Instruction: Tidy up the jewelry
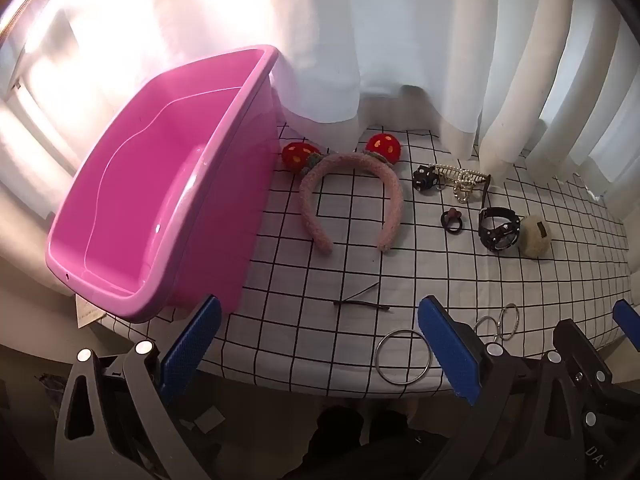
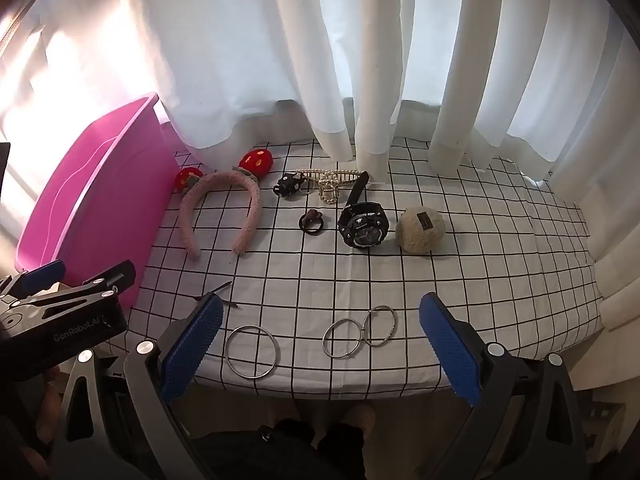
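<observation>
Looking down over the near edge of the surface (image 2: pixel 500 240), we hold the left tool (image 1: pixel 318 322) and the right tool (image 2: pixel 320 322) spread wide, each with nothing between its pads. We count three silver bangles (image 2: pixel 251 352) along the near edge, two of them overlapping. One bobby pin (image 1: pixel 362 304) lies just beyond them. Toward the far edge lie one pink headband (image 2: pixel 218 210) with two red pom-poms, one pearl hair claw (image 2: pixel 330 184), one black hair tie (image 2: pixel 310 222), one black watch (image 2: pixel 362 226) and one fuzzy cream ball (image 2: pixel 420 228). One empty pink tub (image 1: pixel 160 192) stands at the left edge.
</observation>
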{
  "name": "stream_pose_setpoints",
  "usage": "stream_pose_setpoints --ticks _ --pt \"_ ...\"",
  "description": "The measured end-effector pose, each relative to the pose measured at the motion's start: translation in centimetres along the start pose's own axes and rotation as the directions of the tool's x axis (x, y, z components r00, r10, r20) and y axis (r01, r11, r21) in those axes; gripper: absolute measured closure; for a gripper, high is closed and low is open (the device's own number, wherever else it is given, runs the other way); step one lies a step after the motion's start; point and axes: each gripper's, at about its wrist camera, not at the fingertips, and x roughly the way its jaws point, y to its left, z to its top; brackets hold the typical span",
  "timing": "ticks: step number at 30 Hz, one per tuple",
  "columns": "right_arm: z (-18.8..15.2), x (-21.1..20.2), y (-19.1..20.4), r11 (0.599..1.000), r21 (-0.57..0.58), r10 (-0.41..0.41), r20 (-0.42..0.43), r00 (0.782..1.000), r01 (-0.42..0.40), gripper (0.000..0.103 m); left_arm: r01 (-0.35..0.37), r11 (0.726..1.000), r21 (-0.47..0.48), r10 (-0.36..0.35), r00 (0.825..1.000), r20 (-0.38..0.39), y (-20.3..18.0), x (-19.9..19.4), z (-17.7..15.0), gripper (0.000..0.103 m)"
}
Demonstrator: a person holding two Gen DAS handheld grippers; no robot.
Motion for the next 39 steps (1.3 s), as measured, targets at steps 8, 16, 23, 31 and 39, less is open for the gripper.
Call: stream_pose_setpoints --ticks 8,16,23,31,39 --pt "0.0 -0.3 0.1 1.0 0.0 -0.003 0.003 1.0 0.003 0.009 -0.01 1.0 0.002 0.01 1.0 0.003 0.1 -0.1 -0.1 0.006" --pt "0.1 -0.6 0.1 1.0 -0.002 -0.002 0.008 1.0 0.002 0.009 -0.009 1.0 0.001 0.009 1.0 0.006 0.1 -0.2 0.0 0.006" --pt "0.1 -0.7 0.1 1.0 -0.002 -0.003 0.011 1.0 0.003 0.009 -0.006 1.0 0.003 0.006 1.0 0.009 0.7 -0.8 -0.1 0.006" --pt "0.0 -1.0 0.3 1.0 -0.002 -0.003 0.013 1.0 0.003 0.009 -0.006 1.0 0.011 0.006 1.0 0.011 0.7 -0.8 0.0 0.006" --pt "0.0 -1.1 0.4 1.0 -0.002 -0.003 0.014 1.0 0.003 0.009 -0.008 1.0 0.009 0.008 1.0 0.014 0.6 -0.9 -0.2 0.006"
